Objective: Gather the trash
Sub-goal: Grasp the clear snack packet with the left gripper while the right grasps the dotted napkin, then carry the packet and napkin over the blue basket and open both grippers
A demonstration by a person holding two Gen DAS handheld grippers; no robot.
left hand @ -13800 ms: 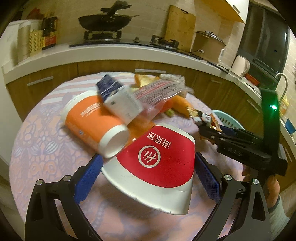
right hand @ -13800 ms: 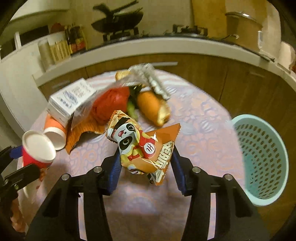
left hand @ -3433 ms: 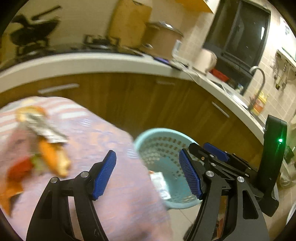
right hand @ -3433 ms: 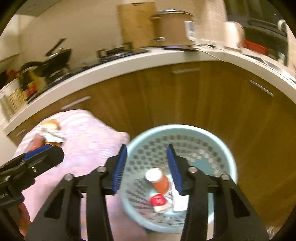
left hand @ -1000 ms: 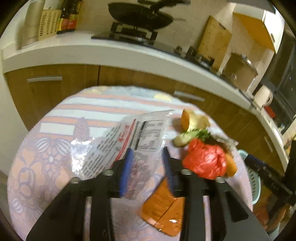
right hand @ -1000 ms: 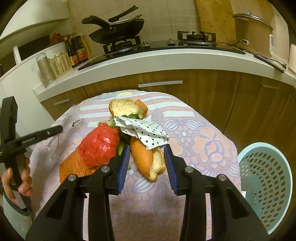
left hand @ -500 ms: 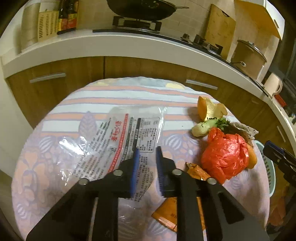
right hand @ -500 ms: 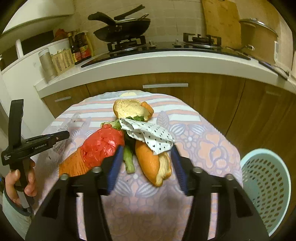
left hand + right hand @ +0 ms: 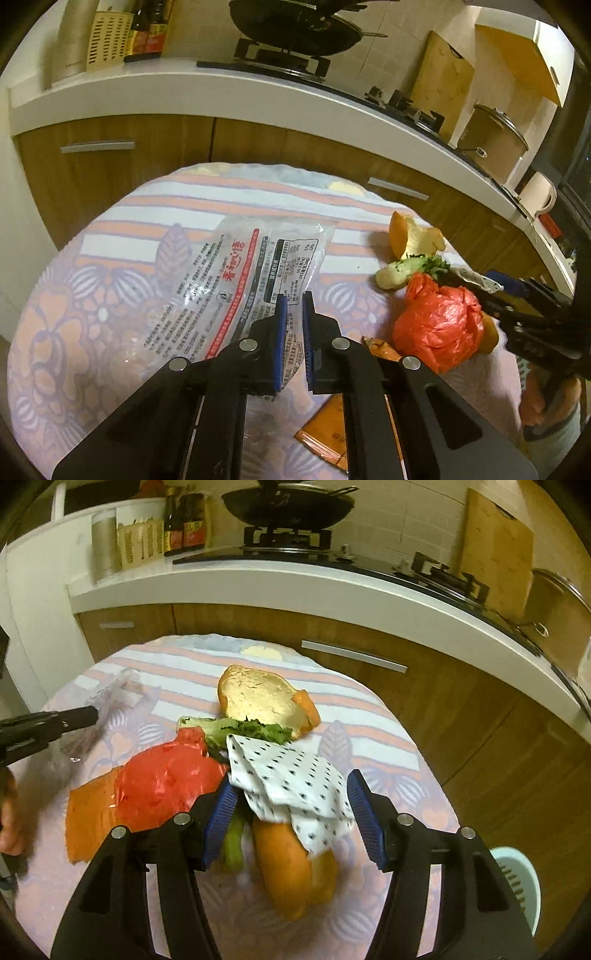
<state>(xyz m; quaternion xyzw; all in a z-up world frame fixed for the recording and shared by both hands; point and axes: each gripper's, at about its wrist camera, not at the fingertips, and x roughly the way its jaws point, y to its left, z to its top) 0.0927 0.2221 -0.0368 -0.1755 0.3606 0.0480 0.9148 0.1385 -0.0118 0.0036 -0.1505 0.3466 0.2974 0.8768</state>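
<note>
On the table [image 9: 110, 221], left tongs [image 9: 293, 302] pinching the clear wrapper [image 9: 236, 280]; right tongs [image 9: 288, 786] wide around the dotted napkin [image 9: 291, 779].

On the table [image 9: 110, 229] the plastic wrapper [image 9: 236, 288] lies at the left and the crumpled bag [image 9: 166, 779] right of it. Behind the bag sit greens [image 9: 240, 729] and a bread half [image 9: 258, 698]. A dotted napkin [image 9: 291, 779] drapes over the bread roll [image 9: 284, 864]. The basket [image 9: 517, 878] stands at the right, beside the table.

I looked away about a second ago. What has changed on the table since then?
The left gripper has closed on the clear printed wrapper. The right gripper has opened and moved in around the dotted napkin and bun. The red bag and basket stayed put.
</note>
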